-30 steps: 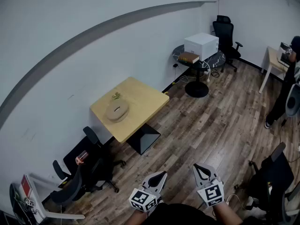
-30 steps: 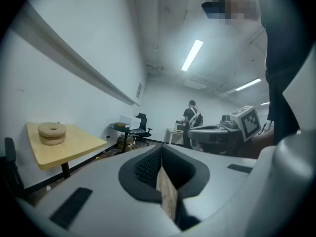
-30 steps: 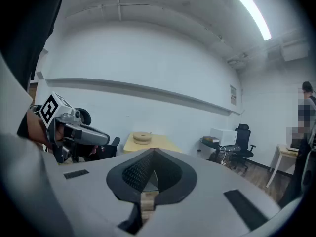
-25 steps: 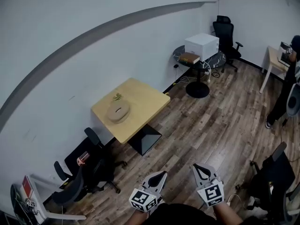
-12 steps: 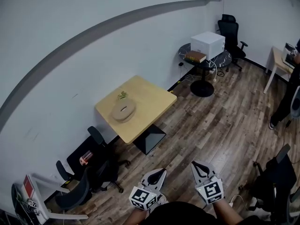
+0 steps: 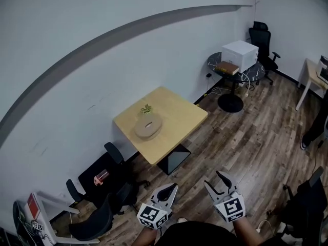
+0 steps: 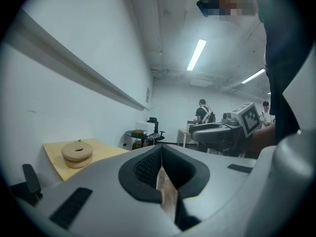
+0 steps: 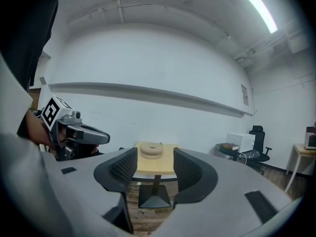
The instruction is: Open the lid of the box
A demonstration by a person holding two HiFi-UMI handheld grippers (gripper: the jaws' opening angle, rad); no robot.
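A round, light wooden box [image 6: 148,125] with its lid on lies on the square yellow table [image 6: 177,118], beside a small green plant [image 6: 146,108]. Both grippers are held over the wood floor, well short of the table. My left gripper [image 6: 172,188] is shut with nothing in it; in the left gripper view, the box [image 7: 77,153] sits far off to the left of its jaws. My right gripper [image 6: 214,180] is open and its jaws have just been opening, with nothing between them. In the right gripper view, the box [image 8: 151,150] shows far away through the gap of the gripper [image 8: 154,171].
Black office chairs [image 6: 105,188] stand left of the table by the wall. Further back, a round dark table [image 6: 241,73] carries a white box [image 6: 240,54] and a book, with a black chair [image 6: 262,40] behind. A person's leg [image 6: 313,129] shows at the right edge.
The yellow table and box have shifted right and down in the head view as I moved toward them. The right gripper's jaws have parted; the left stays shut.
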